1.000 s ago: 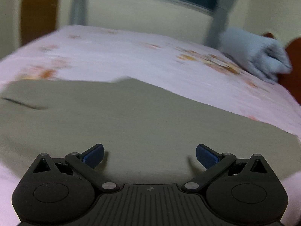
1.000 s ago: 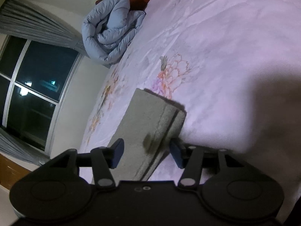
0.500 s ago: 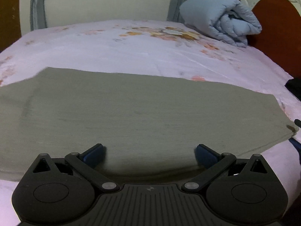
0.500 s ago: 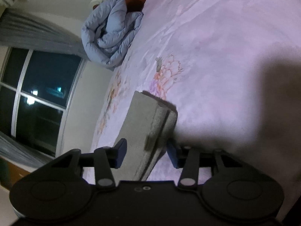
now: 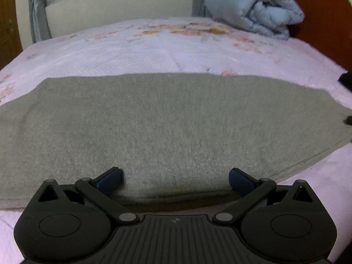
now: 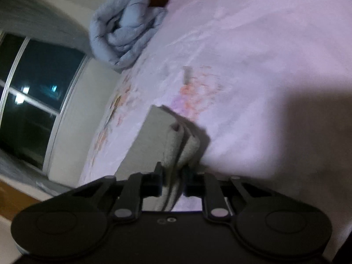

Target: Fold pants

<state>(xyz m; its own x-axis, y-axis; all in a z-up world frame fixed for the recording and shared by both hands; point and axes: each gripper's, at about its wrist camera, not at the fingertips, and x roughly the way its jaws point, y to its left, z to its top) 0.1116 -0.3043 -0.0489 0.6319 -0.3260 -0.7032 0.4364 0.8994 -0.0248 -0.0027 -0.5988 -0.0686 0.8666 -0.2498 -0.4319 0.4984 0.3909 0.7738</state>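
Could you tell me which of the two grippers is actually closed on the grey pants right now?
The right gripper: its jaws have just closed, pinching the pants' bunched edge. The left gripper hovers wide open over flat fabric.

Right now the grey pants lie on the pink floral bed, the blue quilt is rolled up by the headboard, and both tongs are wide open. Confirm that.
Not quite: only the left tongs are wide open over the pants. The right wrist view shows the right tongs shut on the pants' edge, having just closed. The pants do lie on the bed, and the quilt is rolled up by the headboard.
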